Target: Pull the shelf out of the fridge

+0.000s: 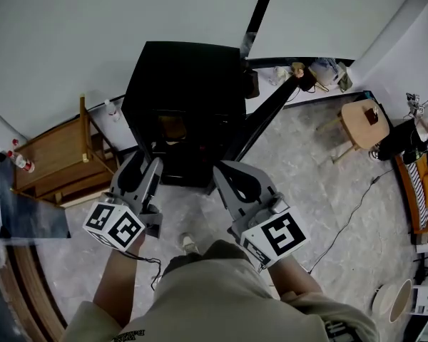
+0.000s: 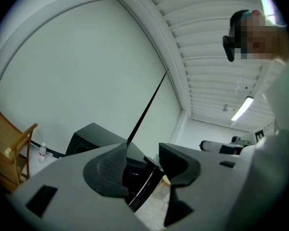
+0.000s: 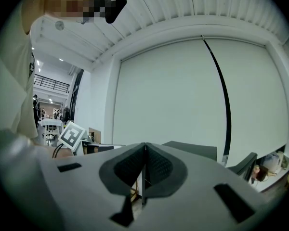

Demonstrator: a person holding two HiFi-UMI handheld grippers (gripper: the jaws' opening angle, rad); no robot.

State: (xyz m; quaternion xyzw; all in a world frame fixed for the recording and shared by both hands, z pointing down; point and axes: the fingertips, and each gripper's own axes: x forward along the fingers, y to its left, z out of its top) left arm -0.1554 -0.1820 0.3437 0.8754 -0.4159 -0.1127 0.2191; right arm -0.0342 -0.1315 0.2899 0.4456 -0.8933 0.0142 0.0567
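I am standing in front of the black fridge [image 1: 182,77], and its door [image 1: 267,116] is hanging wide open to the right. The job is only just starting. I am judging the shelf to be sitting inside, since nothing is sticking out past the dark opening, though I am not making out the shelf itself in there.

My left gripper [image 1: 148,161] is pointing at the opening with its jaws well apart and nothing between them. My right gripper [image 1: 232,168] is hovering just beside it, jaws pressed together on nothing. Neither is touching the fridge, so reaching in, taking hold and pulling are all waiting to be done.

A wooden chair [image 1: 64,159] is standing to the left, a small bottle [image 1: 113,109] by the wall, a round stool [image 1: 364,123] to the right, and a thin cable [image 1: 346,216] is trailing across the floor. Nothing is blocking the opening; only the open door is crowding my right side
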